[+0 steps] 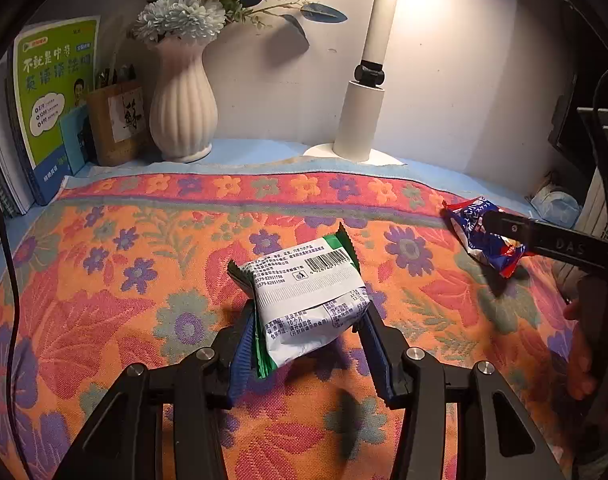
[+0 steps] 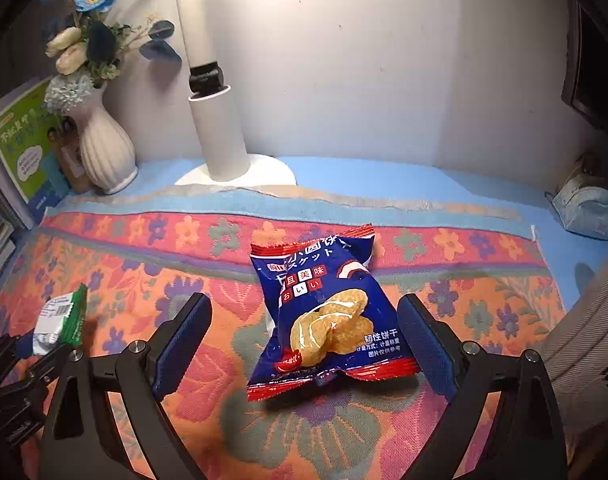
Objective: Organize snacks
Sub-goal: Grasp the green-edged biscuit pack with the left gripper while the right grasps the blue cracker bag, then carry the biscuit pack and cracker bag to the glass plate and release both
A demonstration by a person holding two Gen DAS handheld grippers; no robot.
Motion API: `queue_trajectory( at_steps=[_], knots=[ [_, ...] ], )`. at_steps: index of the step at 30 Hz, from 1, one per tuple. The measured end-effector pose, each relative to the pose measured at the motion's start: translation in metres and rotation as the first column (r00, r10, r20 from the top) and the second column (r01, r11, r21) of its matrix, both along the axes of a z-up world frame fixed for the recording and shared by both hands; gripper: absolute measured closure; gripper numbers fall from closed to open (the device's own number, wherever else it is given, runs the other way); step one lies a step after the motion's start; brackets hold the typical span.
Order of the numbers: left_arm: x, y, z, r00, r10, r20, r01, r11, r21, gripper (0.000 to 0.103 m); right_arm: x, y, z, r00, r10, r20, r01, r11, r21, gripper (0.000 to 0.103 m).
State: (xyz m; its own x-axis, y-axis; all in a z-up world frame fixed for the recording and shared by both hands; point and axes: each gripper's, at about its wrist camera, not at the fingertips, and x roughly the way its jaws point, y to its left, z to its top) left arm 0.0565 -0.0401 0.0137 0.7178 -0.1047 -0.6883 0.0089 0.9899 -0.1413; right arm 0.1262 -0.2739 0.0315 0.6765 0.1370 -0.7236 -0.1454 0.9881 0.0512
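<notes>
My left gripper (image 1: 308, 312) is shut on a white and green snack packet (image 1: 307, 292), held just above the floral cloth (image 1: 104, 280) with its barcode side up. The same packet (image 2: 60, 320) shows at the left edge of the right wrist view. A blue and red biscuit packet (image 2: 323, 312) sits tilted between the fingers of my right gripper (image 2: 304, 308), which stands open; both blue pads (image 2: 184, 328) are clear of it. A shadow lies under its near edge. In the left wrist view the biscuit packet (image 1: 475, 232) is at the far right, under a black finger (image 1: 515, 230).
A white ribbed vase (image 1: 184, 104) of flowers, a white lamp post (image 1: 359, 120), a pen holder (image 1: 118, 124) and upright books (image 1: 52, 92) line the back wall. A pale blue pouch (image 2: 587, 212) lies at the back right. A black cable (image 1: 8, 260) runs along the left.
</notes>
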Motion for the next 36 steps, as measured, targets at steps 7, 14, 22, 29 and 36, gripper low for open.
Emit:
queue_trajectory(
  at_steps=[7,14,22,29,36],
  knots=[
    [0.001,-0.002,-0.001,1.000,-0.020,-0.006,0.020,1.000,-0.014,0.055,0.012,-0.006,-0.020,0.998,0.007,-0.057,-0.005,1.000,0.022,0.016],
    [0.002,-0.002,-0.001,1.000,-0.013,-0.012,0.013,1.000,-0.007,0.055,0.005,-0.017,-0.022,0.997,0.015,-0.080,-0.007,0.995,0.097,0.051],
    [-0.005,-0.007,0.003,1.000,-0.015,-0.008,0.016,1.000,0.024,0.055,-0.056,-0.016,-0.017,0.995,0.043,-0.094,-0.027,0.987,0.159,0.052],
    [-0.052,-0.035,0.018,0.995,-0.094,0.014,0.094,0.996,0.002,0.055,-0.130,-0.015,-0.011,0.988,0.095,-0.122,-0.071,0.979,0.191,0.052],
    [-0.095,-0.068,0.044,0.985,-0.166,0.055,0.167,0.986,-0.016,0.055,-0.179,-0.025,0.032,0.993,0.110,-0.036,-0.101,0.974,0.203,0.052]
  ],
)
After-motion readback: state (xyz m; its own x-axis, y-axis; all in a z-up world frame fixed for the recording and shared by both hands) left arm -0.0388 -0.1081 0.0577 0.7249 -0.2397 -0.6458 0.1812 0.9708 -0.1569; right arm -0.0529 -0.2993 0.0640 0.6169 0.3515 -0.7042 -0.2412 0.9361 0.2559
